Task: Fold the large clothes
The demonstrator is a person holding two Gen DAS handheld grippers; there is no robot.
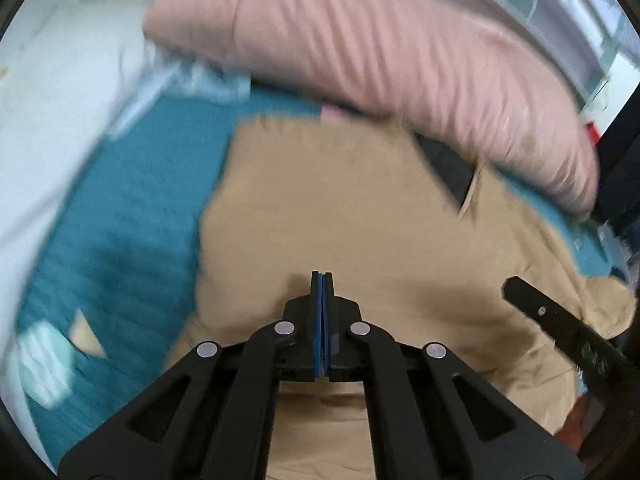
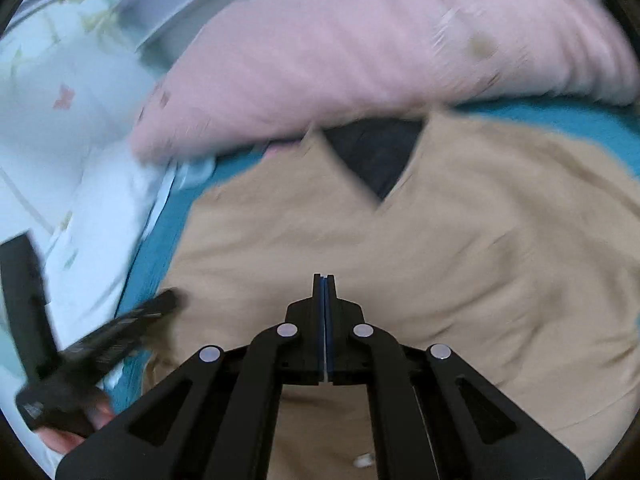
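Tan garment (image 1: 340,208) lies spread flat on a teal blanket (image 1: 132,208), directly ahead of and beneath both claws, its dark V neckline (image 2: 374,152) at the far end by a pink pillow (image 2: 360,60). Left gripper (image 1: 322,280) and right gripper (image 2: 324,282) hover side by side, jaws pressed together, holding nothing.

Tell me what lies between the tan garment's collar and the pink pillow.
A strip of teal blanket separates the tan garment from the pink pillow, clearest in the right wrist view.
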